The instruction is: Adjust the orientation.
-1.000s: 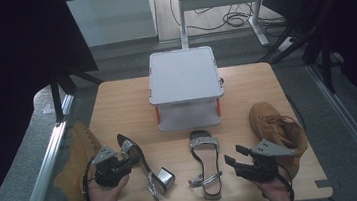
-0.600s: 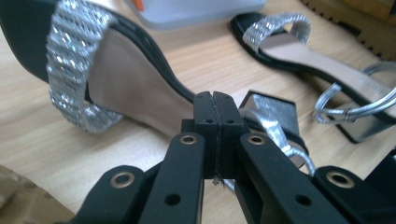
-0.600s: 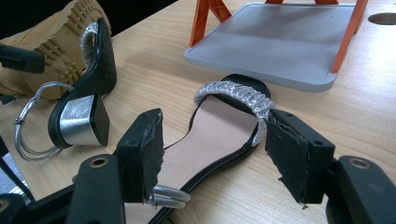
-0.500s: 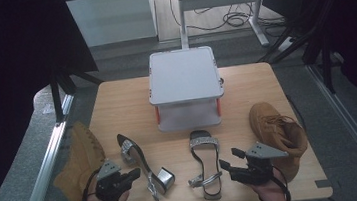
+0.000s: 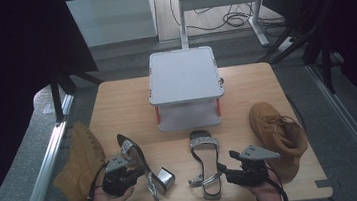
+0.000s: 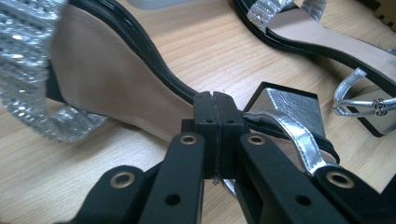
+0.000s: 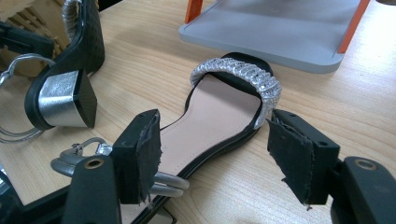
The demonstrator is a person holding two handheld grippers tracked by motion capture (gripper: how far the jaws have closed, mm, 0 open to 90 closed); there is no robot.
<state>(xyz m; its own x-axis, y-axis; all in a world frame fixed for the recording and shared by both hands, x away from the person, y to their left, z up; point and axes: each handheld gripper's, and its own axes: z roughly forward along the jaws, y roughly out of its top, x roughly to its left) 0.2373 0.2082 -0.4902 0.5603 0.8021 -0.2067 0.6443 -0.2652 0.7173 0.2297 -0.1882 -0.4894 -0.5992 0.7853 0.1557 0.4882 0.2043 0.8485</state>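
Two silver-strapped black sandals low on the counter (image 5: pixel 115 94). Right sandal (image 5: pixel 206 165) flat, lower centre of high view, toe strap toward the grey stand (image 5: pixel 184 75). Left sandal (image 5: pixel 137 157) on its side, lower left of centre, block heel (image 5: pixel 164 178) silver, just beside the right sandal's ankle straps.

Right gripper (image 5: pixel 224 168) at lower right of centre; fingers (image 7: pixel 140 154) wide apart, just been opening, straddling the right sandal's insole in the right gripper view, not pressing it. Left gripper (image 5: pixel 129 170) at lower left, against the left sandal; fingers (image 6: pixel 205 121) pressed together, tips at the sole's edge near the heel in the left gripper view; nothing visibly pinched between them.

Tan boot (image 5: pixel 278 133) at right edge of counter, upright. Second tan boot (image 5: pixel 80 163) lying over the left edge.
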